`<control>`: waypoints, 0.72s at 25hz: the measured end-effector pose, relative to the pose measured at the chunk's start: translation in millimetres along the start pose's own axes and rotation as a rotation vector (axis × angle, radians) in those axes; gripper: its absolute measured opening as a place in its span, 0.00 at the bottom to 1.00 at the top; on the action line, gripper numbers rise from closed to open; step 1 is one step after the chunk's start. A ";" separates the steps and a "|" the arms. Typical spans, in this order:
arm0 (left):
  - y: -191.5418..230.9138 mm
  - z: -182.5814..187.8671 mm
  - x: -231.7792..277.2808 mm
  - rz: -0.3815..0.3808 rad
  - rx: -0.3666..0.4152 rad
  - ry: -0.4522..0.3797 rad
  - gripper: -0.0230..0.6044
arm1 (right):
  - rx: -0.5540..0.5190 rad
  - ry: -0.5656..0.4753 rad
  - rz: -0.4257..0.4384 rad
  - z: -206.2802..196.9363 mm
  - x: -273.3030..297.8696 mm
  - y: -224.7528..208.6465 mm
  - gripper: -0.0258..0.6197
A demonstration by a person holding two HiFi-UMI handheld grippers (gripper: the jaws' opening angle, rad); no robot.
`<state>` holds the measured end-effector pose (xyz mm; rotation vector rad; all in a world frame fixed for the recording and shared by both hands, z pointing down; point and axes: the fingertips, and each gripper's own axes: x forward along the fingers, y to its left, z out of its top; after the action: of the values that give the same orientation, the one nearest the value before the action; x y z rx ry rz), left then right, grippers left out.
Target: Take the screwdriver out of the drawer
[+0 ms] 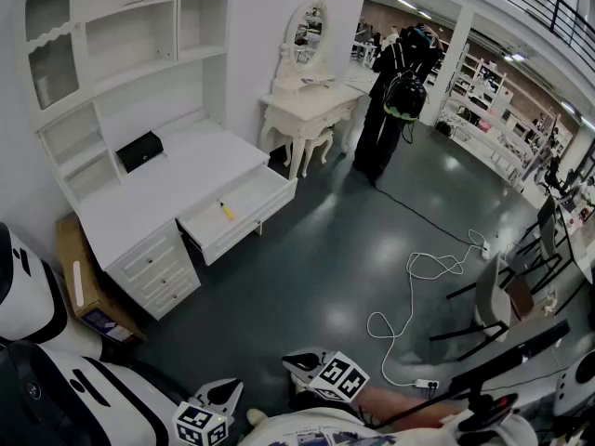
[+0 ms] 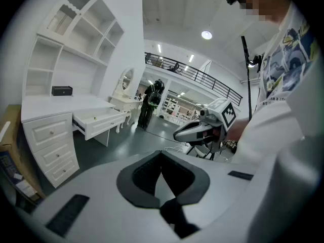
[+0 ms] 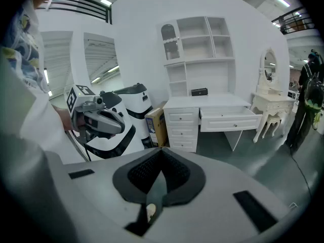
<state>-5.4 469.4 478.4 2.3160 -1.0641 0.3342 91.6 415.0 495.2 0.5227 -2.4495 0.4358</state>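
A yellow-handled screwdriver (image 1: 226, 210) lies in the open drawer (image 1: 249, 214) of the white desk (image 1: 158, 203), far across the floor from me. Both grippers hang low by my body, well short of the desk. The left gripper (image 1: 223, 398) is shut with nothing in it, and its own view has the tips (image 2: 162, 154) meeting with the drawer (image 2: 98, 121) beyond. The right gripper (image 1: 302, 362) is also shut and empty. From the right gripper view its jaws (image 3: 161, 152) point toward the drawer (image 3: 230, 119), with the left gripper (image 3: 98, 118) off to one side.
A black box (image 1: 139, 150) sits on the desk top. A cardboard box (image 1: 84, 286) leans by the desk's drawers. A person in black (image 1: 395, 91) stands near the vanity table (image 1: 311, 96). A white cable (image 1: 418, 286) loops on the dark floor; chairs (image 1: 507, 295) stand at right.
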 end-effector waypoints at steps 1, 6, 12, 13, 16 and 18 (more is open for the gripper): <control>1.6 2.7 4.4 0.002 0.010 -0.004 0.06 | -0.002 -0.004 0.000 0.9 -0.1 -4.4 0.08; 1.4 21.2 30.8 0.018 0.037 -0.020 0.06 | -0.016 -0.022 0.005 4.5 -5.0 -33.4 0.08; -3.9 54.2 80.9 0.024 0.059 -0.014 0.06 | -0.012 -0.051 0.011 17.8 -20.3 -93.1 0.08; -3.8 60.8 89.5 0.025 0.062 -0.012 0.06 | -0.007 -0.050 0.020 19.5 -21.2 -102.9 0.08; -2.7 76.4 113.8 0.039 0.066 -0.002 0.06 | 0.004 -0.050 0.056 22.1 -23.3 -127.8 0.08; -0.6 87.0 132.6 0.053 0.071 0.001 0.06 | -0.008 -0.059 0.060 23.9 -26.4 -146.4 0.08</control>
<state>81.0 337.1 465.9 2.3524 -1.1318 0.3998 167.0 284.8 487.9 0.4656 -2.5285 0.4413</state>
